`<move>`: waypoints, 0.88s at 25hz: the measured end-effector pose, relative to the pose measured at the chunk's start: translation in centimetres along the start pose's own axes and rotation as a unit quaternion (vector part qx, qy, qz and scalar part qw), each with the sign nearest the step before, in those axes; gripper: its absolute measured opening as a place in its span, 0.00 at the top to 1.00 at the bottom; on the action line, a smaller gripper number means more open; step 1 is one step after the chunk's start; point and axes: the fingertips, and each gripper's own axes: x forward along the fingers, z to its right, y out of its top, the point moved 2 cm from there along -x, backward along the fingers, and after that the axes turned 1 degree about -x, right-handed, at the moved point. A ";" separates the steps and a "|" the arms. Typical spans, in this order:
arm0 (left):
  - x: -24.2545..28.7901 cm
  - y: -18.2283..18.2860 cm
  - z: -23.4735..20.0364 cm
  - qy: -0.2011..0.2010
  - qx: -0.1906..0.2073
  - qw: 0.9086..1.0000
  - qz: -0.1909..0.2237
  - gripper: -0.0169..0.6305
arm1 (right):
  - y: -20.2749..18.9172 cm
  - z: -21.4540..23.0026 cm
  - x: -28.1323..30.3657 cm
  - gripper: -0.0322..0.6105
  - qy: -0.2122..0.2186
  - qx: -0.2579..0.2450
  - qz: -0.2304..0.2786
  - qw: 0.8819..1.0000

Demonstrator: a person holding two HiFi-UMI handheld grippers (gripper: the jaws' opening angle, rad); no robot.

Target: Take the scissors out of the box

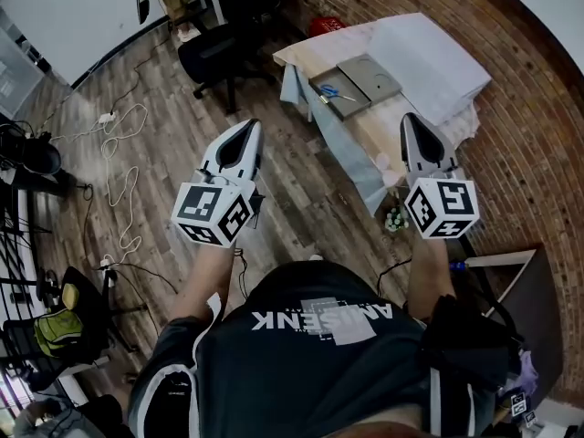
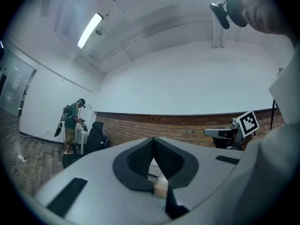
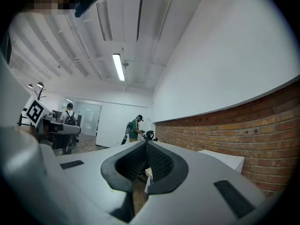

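The left claw (image 1: 246, 133) and right claw (image 1: 412, 126) are both closed and empty, well apart from the scissors (image 1: 334, 92) lying in the box (image 1: 354, 105) on the surface (image 1: 310, 55); arriving closed, either could merely shove the box

Even, cool indoor light falls from ceiling strip lamps (image 2: 90, 30). Shadows are soft, edges bend like a fisheye, corners go dark, and detail is slightly hazy.
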 end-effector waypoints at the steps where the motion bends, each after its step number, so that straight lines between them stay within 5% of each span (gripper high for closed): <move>1: 0.7 0.0 0.1 -0.001 0.000 1.000 -0.001 0.95 | -0.1 0.5 0.2 0.88 0.000 0.001 0.001 1.000; 15: 10.5 -1.7 2.4 -0.048 0.011 0.999 -0.006 0.96 | -3.0 7.7 4.2 0.88 0.003 0.009 0.001 1.000; 22: 15.0 -2.8 -0.2 -0.082 0.006 0.997 -0.007 0.96 | -4.7 8.3 8.0 0.88 -0.012 0.000 -0.017 1.000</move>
